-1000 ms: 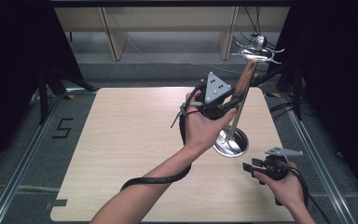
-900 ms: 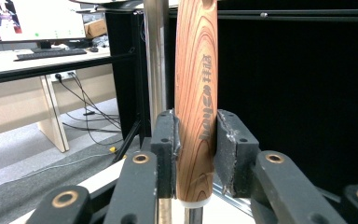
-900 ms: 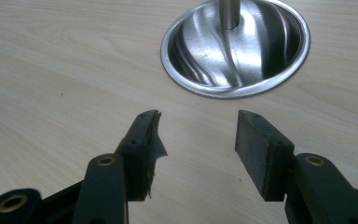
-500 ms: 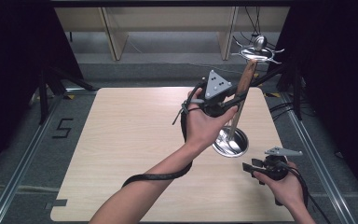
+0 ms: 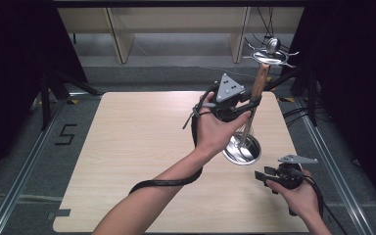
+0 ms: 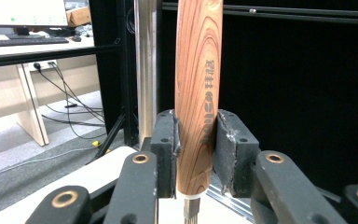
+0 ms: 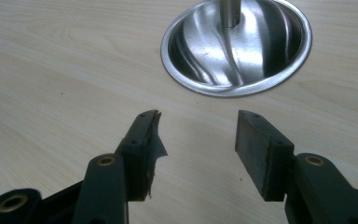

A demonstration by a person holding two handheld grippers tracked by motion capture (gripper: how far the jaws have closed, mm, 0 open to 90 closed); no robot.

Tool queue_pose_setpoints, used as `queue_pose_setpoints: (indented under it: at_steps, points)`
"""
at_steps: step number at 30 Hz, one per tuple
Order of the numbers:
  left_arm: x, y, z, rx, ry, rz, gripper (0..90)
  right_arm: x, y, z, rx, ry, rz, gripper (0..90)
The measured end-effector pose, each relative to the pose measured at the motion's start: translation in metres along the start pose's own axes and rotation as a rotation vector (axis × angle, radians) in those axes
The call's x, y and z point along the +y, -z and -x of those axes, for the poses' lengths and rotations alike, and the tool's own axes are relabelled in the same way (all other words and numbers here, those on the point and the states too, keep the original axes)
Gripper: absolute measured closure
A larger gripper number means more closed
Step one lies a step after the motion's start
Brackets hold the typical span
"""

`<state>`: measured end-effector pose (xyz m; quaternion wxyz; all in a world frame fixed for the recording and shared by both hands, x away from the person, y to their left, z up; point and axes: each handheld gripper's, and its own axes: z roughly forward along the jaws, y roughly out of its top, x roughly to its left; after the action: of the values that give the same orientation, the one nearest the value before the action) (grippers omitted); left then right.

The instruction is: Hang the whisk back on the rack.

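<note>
The left gripper (image 6: 196, 154) clamps the low end of the stand's stiff, probably slick wooden handle (image 6: 199, 79) above the steel base dish (image 7: 237, 46), a sound hold on this top-heavy piece, while the right gripper (image 7: 198, 140) waits agape near that dish.

Wooden table (image 5: 127, 147) bears steel stand base (image 5: 242, 152)

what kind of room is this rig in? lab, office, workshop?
Most likely a lab recording bay: a bare wooden table ringed by black curtains and metal framing. The left gripper view shows a desk with keyboard and monitor behind, so there's a workstation alongside.
</note>
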<state>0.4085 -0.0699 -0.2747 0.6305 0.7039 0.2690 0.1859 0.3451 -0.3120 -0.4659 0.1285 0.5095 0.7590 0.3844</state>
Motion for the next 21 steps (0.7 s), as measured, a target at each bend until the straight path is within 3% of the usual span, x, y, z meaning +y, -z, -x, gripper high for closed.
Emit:
queue_pose_setpoints:
  at_steps: [4, 7, 12, 13, 14, 16, 21]
  points:
    - [0.001, 0.000, -0.001, -0.004, 0.006, -0.004, 69.2, 0.000, -0.001, 0.000, 0.016, -0.011, 0.001, 49.9]
    - [0.001, 0.000, -0.002, -0.001, 0.004, -0.003, 68.4, 0.000, 0.000, -0.001, 0.000, -0.008, -0.005, 49.9]
    - [0.001, 0.003, -0.002, 0.004, -0.001, -0.004, 61.2, 0.000, -0.001, 0.001, 0.013, 0.014, 0.015, 49.9]
    - [0.001, 0.005, -0.002, 0.003, -0.007, -0.005, 59.3, 0.000, -0.001, 0.001, 0.012, 0.009, 0.011, 49.8]
    - [0.001, 0.005, -0.002, 0.003, -0.007, -0.005, 57.0, -0.001, -0.001, -0.002, 0.027, -0.035, 0.004, 49.8]
    - [0.000, 0.015, -0.001, 0.001, -0.035, -0.011, 52.4, -0.001, 0.000, -0.004, 0.027, -0.055, 0.004, 49.7]
    - [-0.007, 0.047, -0.008, 0.013, -0.107, -0.037, 45.8, -0.001, 0.002, -0.003, 0.005, -0.031, -0.006, 49.2]
